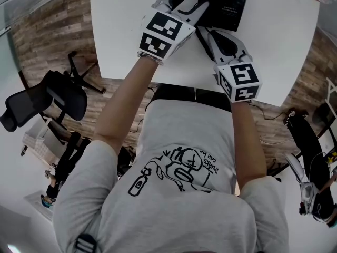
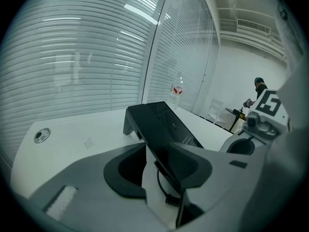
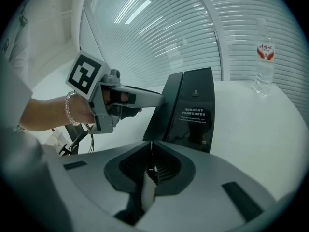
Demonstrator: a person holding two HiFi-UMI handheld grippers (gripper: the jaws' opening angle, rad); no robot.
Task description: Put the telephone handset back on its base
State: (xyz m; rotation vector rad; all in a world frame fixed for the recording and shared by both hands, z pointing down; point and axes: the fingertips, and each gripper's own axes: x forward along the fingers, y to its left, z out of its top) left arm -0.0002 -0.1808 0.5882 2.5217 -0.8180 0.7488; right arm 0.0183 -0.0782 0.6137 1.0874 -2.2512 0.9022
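The black telephone [image 1: 224, 4] stands on its sloped base at the far middle of the white table [image 1: 121, 36]. Its handset [image 3: 165, 105] is the narrow black slab along the phone's left side. My left gripper [image 1: 196, 0] is open, with that near left edge of the phone [image 2: 166, 129] between its jaws and a gap showing beside the left jaw. The coiled cord [image 2: 166, 190] hangs below the edge. My right gripper [image 1: 202, 31] lies just in front of the phone with its tips together. A bit of dark cord [image 3: 153, 170] shows in the slit behind them.
A clear water bottle [image 3: 264, 64] stands at the table's far right. A small round disc [image 2: 41, 136] sits in the tabletop at the left. Black office chairs [image 1: 47, 101] stand on the wood floor to the left. Blinds and glass walls close in the far side.
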